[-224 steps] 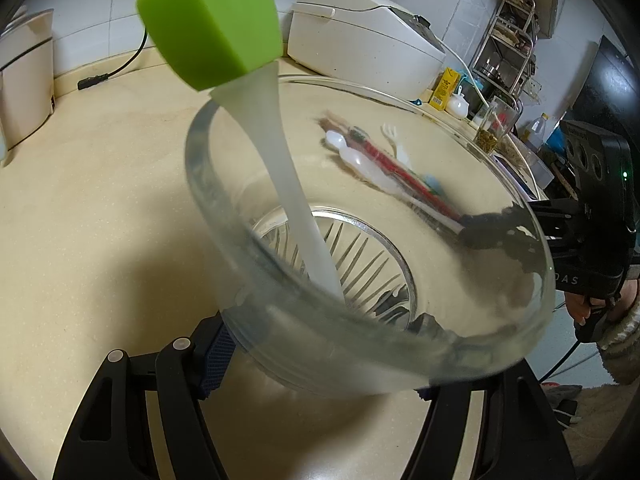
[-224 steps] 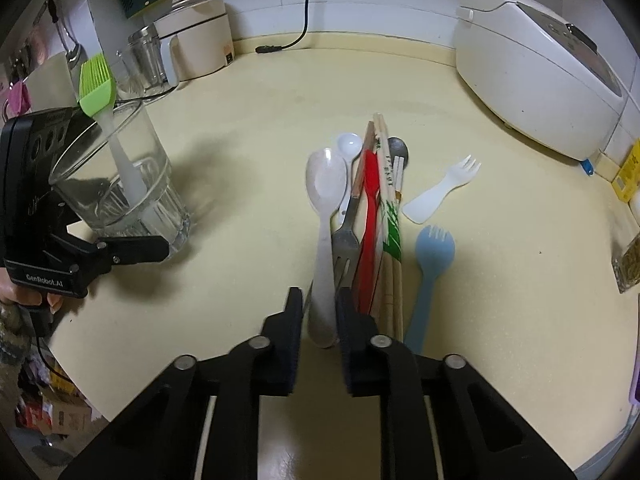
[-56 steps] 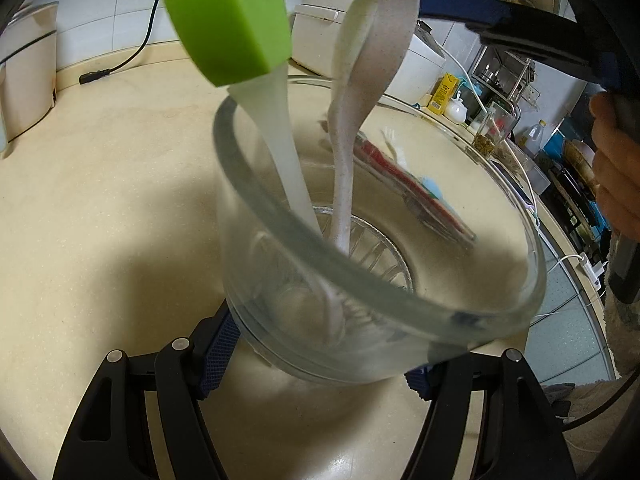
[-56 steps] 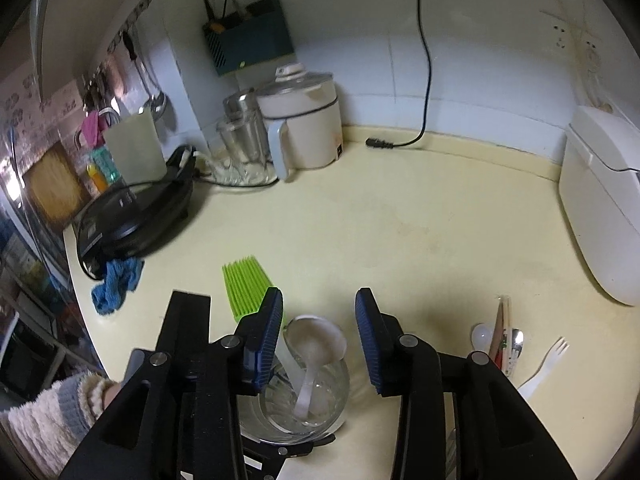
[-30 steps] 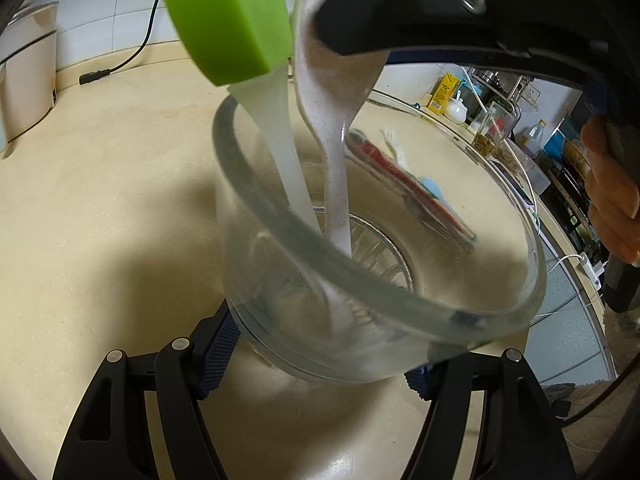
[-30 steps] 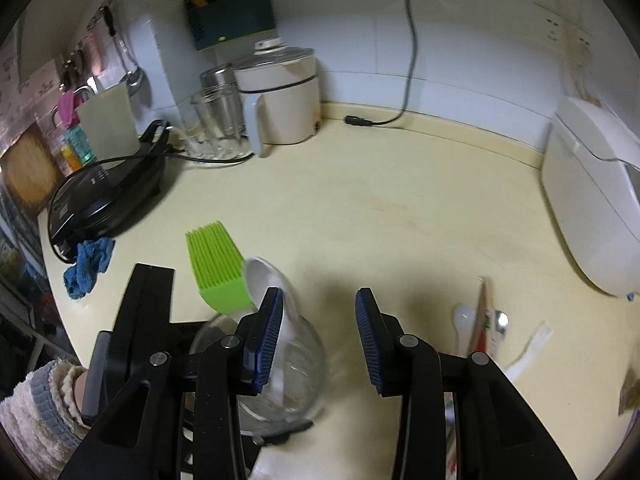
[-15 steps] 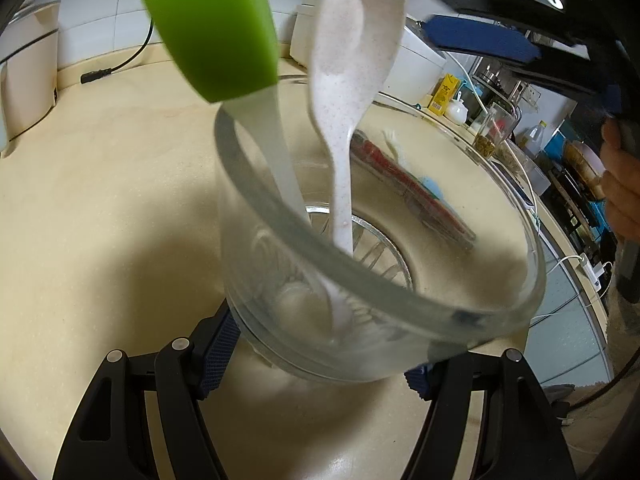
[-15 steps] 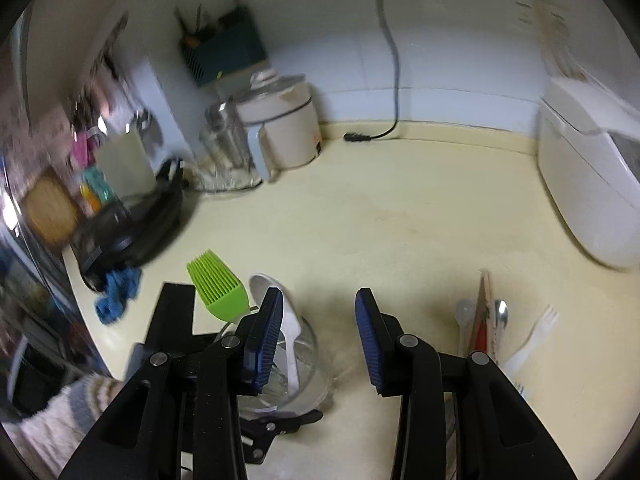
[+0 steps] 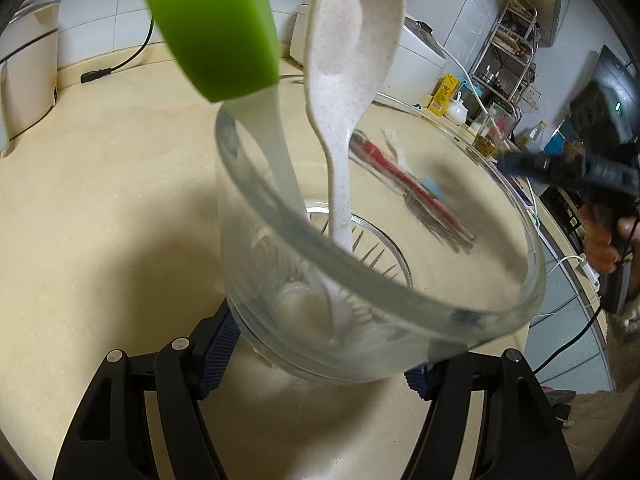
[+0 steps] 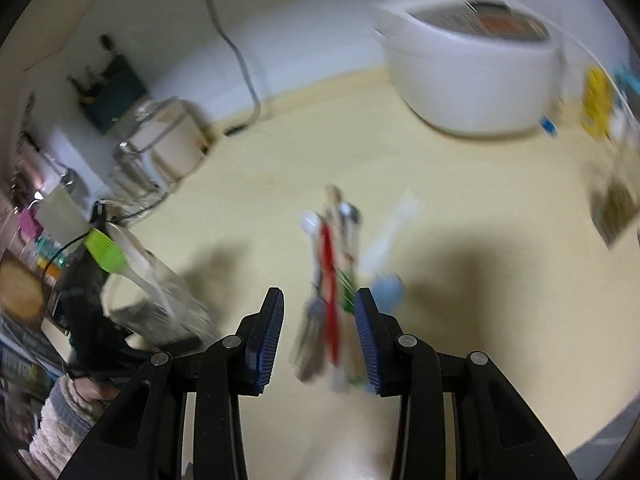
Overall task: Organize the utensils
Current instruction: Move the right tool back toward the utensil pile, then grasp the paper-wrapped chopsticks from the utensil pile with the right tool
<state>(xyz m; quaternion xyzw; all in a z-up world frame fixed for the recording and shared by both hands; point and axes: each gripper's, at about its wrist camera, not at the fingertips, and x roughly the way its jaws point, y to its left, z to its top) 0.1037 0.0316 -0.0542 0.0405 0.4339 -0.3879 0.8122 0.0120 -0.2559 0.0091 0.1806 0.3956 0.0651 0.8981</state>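
Now your spoon (image 9: 344,92) stands in the glass (image 9: 360,280) your left gripper (image 9: 320,364) clamps, and your right gripper (image 10: 319,334), open and empty, has swung back over the pile (image 10: 332,280).

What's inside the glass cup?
Inside the glass cup stand two things: a green brush and a speckled white spoon, both handle-down. Their lower ends blur through the glass, so exactly how they rest isn't clear.

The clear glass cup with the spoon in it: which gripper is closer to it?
Left. The left gripper is clamped around the clear glass cup, holding it. The right gripper is off to the side, open over the pile of utensils.
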